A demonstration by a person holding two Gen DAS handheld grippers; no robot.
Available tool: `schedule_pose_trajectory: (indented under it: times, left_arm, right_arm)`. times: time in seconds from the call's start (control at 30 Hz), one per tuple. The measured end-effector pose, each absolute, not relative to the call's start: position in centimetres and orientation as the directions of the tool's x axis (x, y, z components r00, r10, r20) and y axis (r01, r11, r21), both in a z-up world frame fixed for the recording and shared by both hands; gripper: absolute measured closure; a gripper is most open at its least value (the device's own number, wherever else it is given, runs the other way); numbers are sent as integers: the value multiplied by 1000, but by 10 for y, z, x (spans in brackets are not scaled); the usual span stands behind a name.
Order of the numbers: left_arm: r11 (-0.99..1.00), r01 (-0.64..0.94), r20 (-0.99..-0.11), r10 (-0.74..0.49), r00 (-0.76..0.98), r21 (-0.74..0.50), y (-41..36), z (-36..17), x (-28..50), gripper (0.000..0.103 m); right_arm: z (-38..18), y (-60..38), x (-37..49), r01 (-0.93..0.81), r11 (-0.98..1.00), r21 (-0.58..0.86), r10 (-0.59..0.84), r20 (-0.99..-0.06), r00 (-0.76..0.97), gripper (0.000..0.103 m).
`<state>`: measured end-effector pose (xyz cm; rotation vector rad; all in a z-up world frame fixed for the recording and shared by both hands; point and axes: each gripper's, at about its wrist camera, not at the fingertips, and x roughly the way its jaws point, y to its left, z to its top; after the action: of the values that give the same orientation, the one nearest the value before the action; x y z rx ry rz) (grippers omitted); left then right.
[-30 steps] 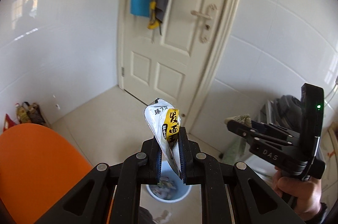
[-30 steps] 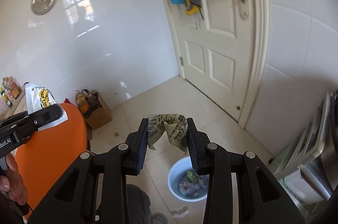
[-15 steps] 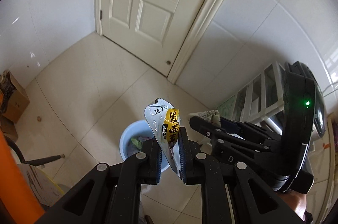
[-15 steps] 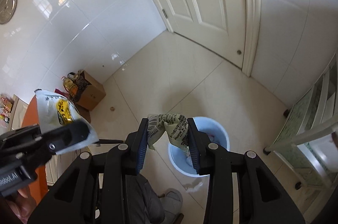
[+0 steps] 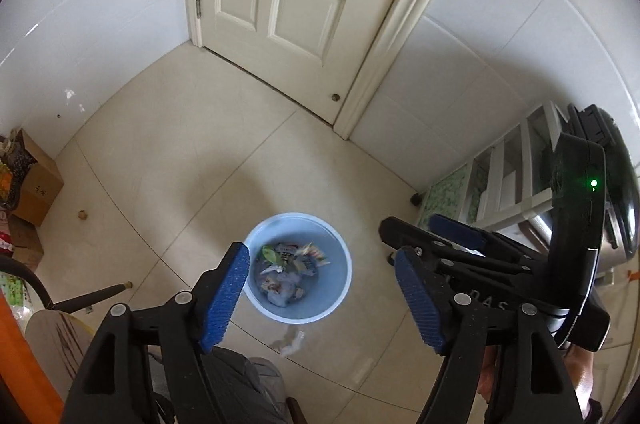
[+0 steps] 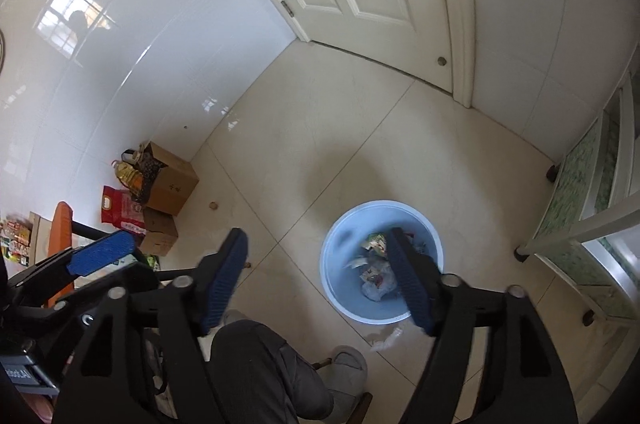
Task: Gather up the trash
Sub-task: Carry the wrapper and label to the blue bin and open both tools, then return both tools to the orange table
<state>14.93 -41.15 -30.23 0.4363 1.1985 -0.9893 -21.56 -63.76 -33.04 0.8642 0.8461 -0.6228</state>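
Left wrist view, read left to right: at your far left, the orange chair (image 5: 20,356) and the cardboard boxes (image 5: 38,192) against the tiled wall; your left gripper (image 5: 320,298) hangs above the floor with its blue-padded fingers (image 5: 224,298) spread wide and nothing between them; seen through that gap stands the blue trash bin (image 5: 298,314), its rim facing up so that anything let go overhead falls inside; the trash (image 5: 286,272), a heap of crumpled wrappers, lies on the bin's bottom; one small white scrap (image 5: 294,342) rests on the tile just beside the bin, outside the rim, and counts, in my judgement, as trash not yet collected; farther right, your right gripper (image 5: 416,238) reaches in from the side, its fingers also parted and empty; behind it stands the white shelf rack (image 5: 516,180).

Right wrist view, same order: the left gripper (image 6: 100,256) enters at the far left, parted and empty; the boxes (image 6: 172,184) and a red bag (image 6: 122,212) sit along the wall; your right gripper (image 6: 320,284) is splayed wide with bare pads, its right finger crossing over the bin (image 6: 344,288); the wrappers (image 6: 374,272) show inside; the scrap (image 6: 384,338) lies on the floor near your grey shoe (image 6: 348,372); the rack (image 6: 588,224) closes the right edge.

Both tools are held high and pointed downward, most likely because a drop from above needs no contact with the bin; the stray scrap calls for a low reach to the floor, and its thin, limp form may slip a wide pinch.
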Motion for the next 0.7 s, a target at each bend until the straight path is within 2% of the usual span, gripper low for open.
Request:
schedule_pose_trajectory:
  times: [0.03, 0.07, 0.1, 0.33, 0.7]
  left_arm:
    - [541, 819, -917, -397, 50, -190, -408, -301, 147, 26]
    - [548, 818, -918, -392, 66, -175, -404, -300, 143, 25]
    - [553, 817, -916, -392, 86, -161, -401, -296, 139, 24]
    - [586, 807, -888, -406, 219, -69, -373, -269, 115, 13]
    - [639, 766, -809, -488, 328, -76, -293, -214, 87, 11]
  right_arm:
    - [-330, -638, -217, 763, 511, 396, -141, -837, 529, 14]
    - [-331, -638, -220, 768, 503, 395, -151, -835, 529, 3]
    - [-329, -638, -222, 780, 493, 386, -170, -836, 521, 0]
    - [-315, -633, -221, 801, 489, 344, -222, -839, 496, 0]
    - [-254, -598, -196, 760, 566, 320, -280, -792, 543, 0]
